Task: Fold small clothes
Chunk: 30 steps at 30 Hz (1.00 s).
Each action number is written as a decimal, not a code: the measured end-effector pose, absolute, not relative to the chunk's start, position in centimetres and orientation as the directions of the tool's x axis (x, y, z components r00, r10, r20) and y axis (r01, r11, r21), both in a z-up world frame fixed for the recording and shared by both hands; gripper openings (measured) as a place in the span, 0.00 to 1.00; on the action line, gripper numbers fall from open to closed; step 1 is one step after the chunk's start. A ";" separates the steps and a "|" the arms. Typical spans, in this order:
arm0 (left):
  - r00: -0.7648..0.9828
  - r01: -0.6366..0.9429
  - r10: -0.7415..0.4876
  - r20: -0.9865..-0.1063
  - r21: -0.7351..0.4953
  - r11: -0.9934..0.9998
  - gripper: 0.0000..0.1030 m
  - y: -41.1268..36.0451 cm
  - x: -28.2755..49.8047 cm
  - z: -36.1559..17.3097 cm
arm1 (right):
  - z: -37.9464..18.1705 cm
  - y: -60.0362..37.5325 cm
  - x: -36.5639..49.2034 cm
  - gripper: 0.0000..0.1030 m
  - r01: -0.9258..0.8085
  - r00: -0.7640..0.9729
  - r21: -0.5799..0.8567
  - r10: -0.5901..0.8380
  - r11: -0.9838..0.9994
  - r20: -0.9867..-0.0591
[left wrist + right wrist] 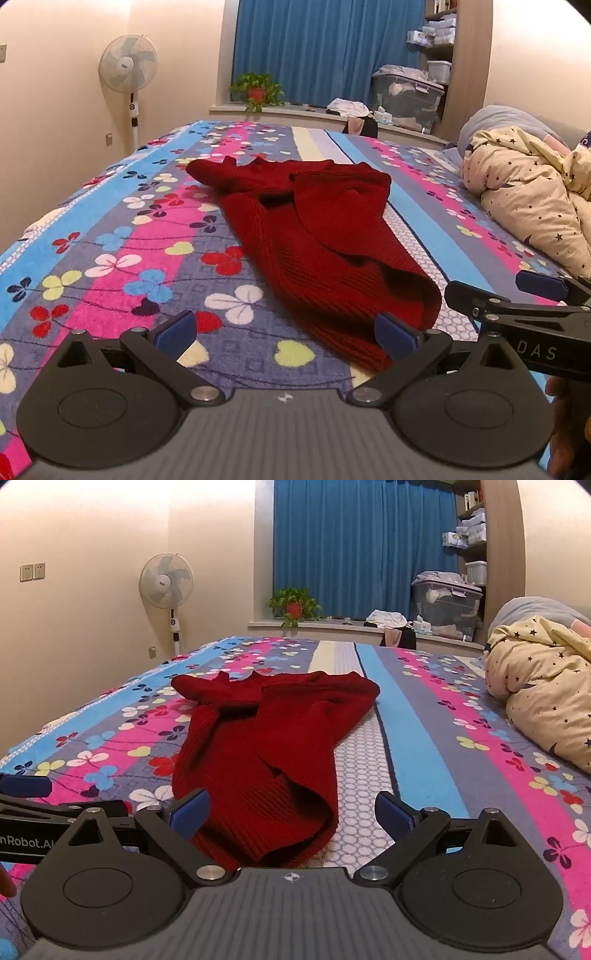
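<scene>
Cream walls [92,535] enclose a bed [424,738] under a striped, flower-patterned cover. Beyond the bed, blue curtains [354,546] hang over a window ledge [332,626] carrying a potted plant [293,605]. Left of the plant stands a pedestal fan [166,579]; right of it, storage boxes [445,603] and shelves [472,528].

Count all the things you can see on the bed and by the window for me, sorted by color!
Red: 1, the knit sweater lying crumpled on the bed.
Cream with stars: 1, the bundled quilt.
Green: 1, the potted plant on the window sill.
White: 1, the standing fan.
Blue: 1, the curtain.
Total: 5.
</scene>
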<state>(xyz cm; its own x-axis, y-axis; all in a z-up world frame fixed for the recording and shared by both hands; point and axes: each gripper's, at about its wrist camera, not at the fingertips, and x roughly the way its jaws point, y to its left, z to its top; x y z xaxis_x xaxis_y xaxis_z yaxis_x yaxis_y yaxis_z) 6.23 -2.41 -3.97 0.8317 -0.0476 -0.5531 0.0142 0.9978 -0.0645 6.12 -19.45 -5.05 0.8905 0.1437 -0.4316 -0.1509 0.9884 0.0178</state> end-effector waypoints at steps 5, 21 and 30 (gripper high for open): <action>0.831 0.015 -0.048 -0.555 -0.065 0.998 0.99 -2.5 6.1 -3.9 | -5.1 -19.4 6.1 0.93 -0.148 0.890 0.020 0.142 0.989 -0.432; 0.826 0.014 -0.047 -0.562 -0.063 0.998 0.99 -2.4 6.1 -3.8 | -4.9 -18.8 6.5 0.93 -0.144 0.896 0.010 0.135 0.990 -0.423; 0.826 0.017 -0.049 -0.561 -0.062 0.998 0.99 -2.7 6.0 -3.8 | -4.7 -19.0 6.1 0.93 -0.144 0.913 -0.001 0.132 0.990 -0.385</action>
